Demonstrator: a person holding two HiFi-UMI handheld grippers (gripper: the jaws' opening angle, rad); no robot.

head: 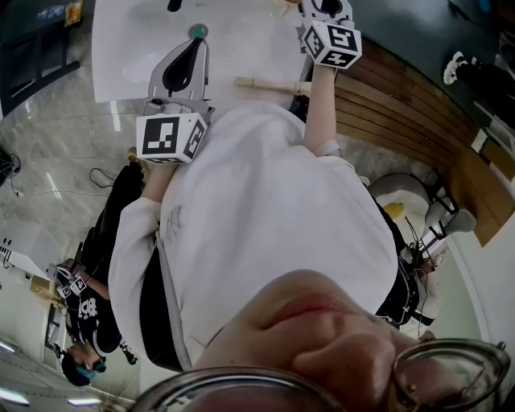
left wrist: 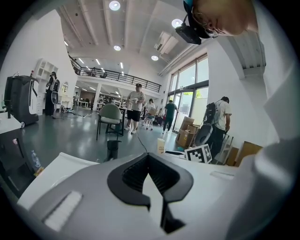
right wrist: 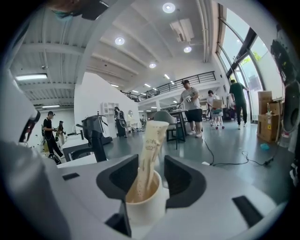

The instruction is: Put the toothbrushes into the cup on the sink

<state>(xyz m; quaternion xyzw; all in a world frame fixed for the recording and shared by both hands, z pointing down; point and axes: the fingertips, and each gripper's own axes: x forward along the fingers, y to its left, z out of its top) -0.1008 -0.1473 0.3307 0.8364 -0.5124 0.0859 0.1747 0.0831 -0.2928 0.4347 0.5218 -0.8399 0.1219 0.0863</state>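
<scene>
In the right gripper view, a white cup (right wrist: 146, 206) stands right under my right gripper (right wrist: 151, 165). A toothbrush in a pale paper wrapper (right wrist: 151, 145) leans upright in the cup, in the gap between the jaws. The jaws stand apart and the pads do not press on it, so the gripper is open. The head view shows a wooden-handled toothbrush (head: 269, 84) lying on the white sink top (head: 129, 48), below the right gripper (head: 322, 10). My left gripper (head: 193, 44) hovers over the sink top; its own view shows the jaws (left wrist: 148, 157) meeting at the tips, shut and empty.
A wooden slatted surface (head: 386, 105) runs beside the sink top at the right. A person in black (head: 88, 310) stands on the glossy floor at the lower left. Both gripper views look out across a hall with chairs, boxes and several people.
</scene>
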